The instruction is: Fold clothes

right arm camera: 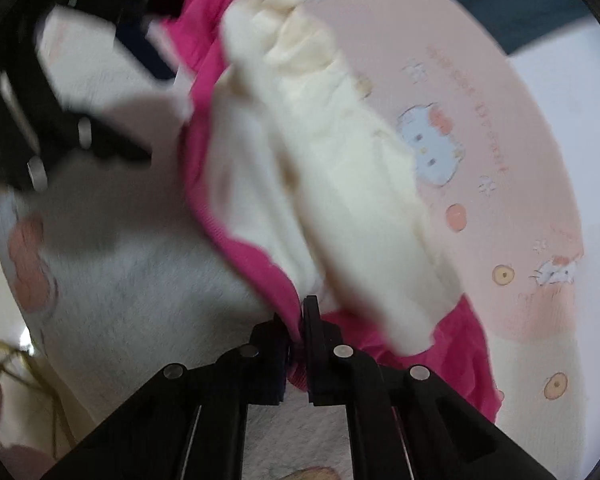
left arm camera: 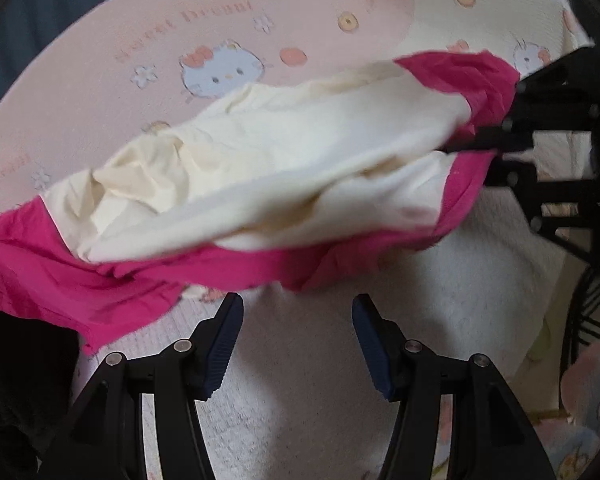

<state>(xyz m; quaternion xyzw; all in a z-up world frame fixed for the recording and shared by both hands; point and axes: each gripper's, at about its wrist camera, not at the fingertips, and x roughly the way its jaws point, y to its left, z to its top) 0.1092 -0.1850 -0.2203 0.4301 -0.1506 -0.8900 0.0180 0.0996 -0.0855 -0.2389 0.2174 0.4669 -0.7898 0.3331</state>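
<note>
A cream garment with hot-pink trim (left arm camera: 284, 168) hangs stretched and crumpled above the bed. In the left wrist view my right gripper (left arm camera: 500, 136) reaches in from the right and bites its pink edge. The right wrist view shows the same garment (right arm camera: 340, 184) running away from my right gripper (right arm camera: 300, 316), whose jaws are pinched shut on the pink hem. My left gripper (left arm camera: 296, 308) stands open just below the garment's pink lower edge, with nothing between its blue pads (left arm camera: 220, 344). In the right wrist view it is a blurred black shape (right arm camera: 158, 114) at the upper left.
Under the garment lies a pink blanket with cat cartoons (left arm camera: 100, 80) and a white fluffy part (left arm camera: 320, 380). Dark grey-blue fabric (left arm camera: 40, 8) sits beyond the blanket. A black wire frame (left arm camera: 580, 312) stands off the bed's right side. Black cloth (left arm camera: 16, 360) lies at the lower left.
</note>
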